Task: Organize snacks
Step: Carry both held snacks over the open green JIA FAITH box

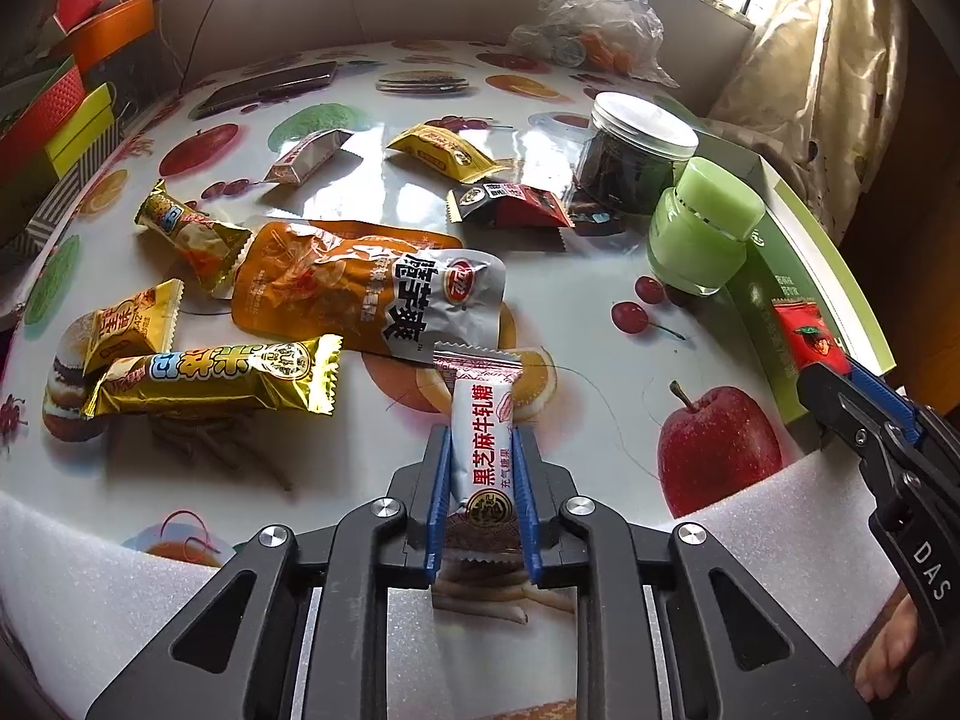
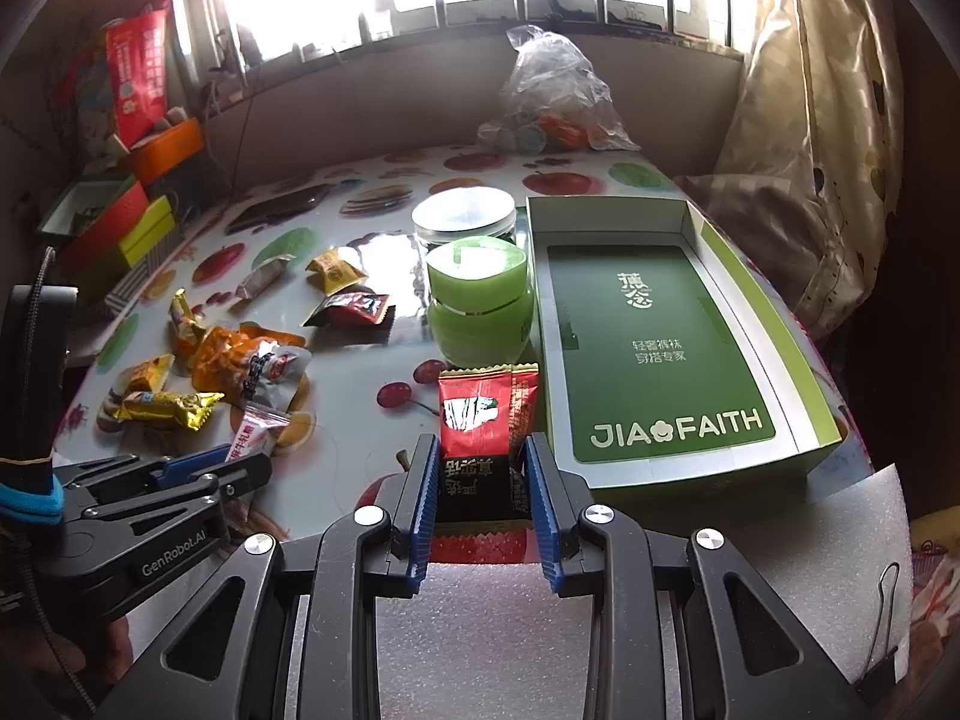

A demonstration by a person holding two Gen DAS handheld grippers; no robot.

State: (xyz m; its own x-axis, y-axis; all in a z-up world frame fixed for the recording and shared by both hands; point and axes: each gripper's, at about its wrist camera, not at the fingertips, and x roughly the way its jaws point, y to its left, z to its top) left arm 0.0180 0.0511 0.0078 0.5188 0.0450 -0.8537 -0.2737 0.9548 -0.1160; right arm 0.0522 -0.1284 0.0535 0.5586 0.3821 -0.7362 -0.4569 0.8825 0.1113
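A: Item one, left gripper [image 1: 480, 450]: jaws clamped on a white nougat candy bar [image 1: 482, 426], blue pads pressing both long sides. The bar's far end points toward the loose pile on the fruit-print table [image 1: 600, 312].

B: Item two, right gripper [image 2: 480, 468]: jaws clamped on a red-and-black snack packet [image 2: 480, 438], held just beside the near left corner of the open green box [image 2: 822, 420]. The box interior looks bare.

A: Step in hand, as I judge it: both pieces gripped, neither yet placed. Collection has hardly started.

B: Next move, likely: carry the red packet rightward over the box's low wall, then part the jaws above the floor of the box. The nougat bar has farther to travel and would follow.

A: Remaining stock on the table: large orange pouch [image 1: 360, 288], gold-wrapped bar [image 1: 210, 378], three smaller yellow packets, a silver-wrapped candy [image 1: 306, 156], a black-and-red packet [image 1: 510, 207].

B: Obstructions: green jar [image 2: 480, 300] and clear lidded jar [image 2: 465, 219] stand touching or nearly touching the box's left wall, squarely between pile and box. The left hand's route should pass nearer the table edge, where the right gripper also sits. Crowding is the risk.

A: Peripheral: plastic bag [image 1: 600, 18] at the far edge, a dark phone [image 1: 270, 87], white foam sheet [image 1: 90, 570] at the near edge.
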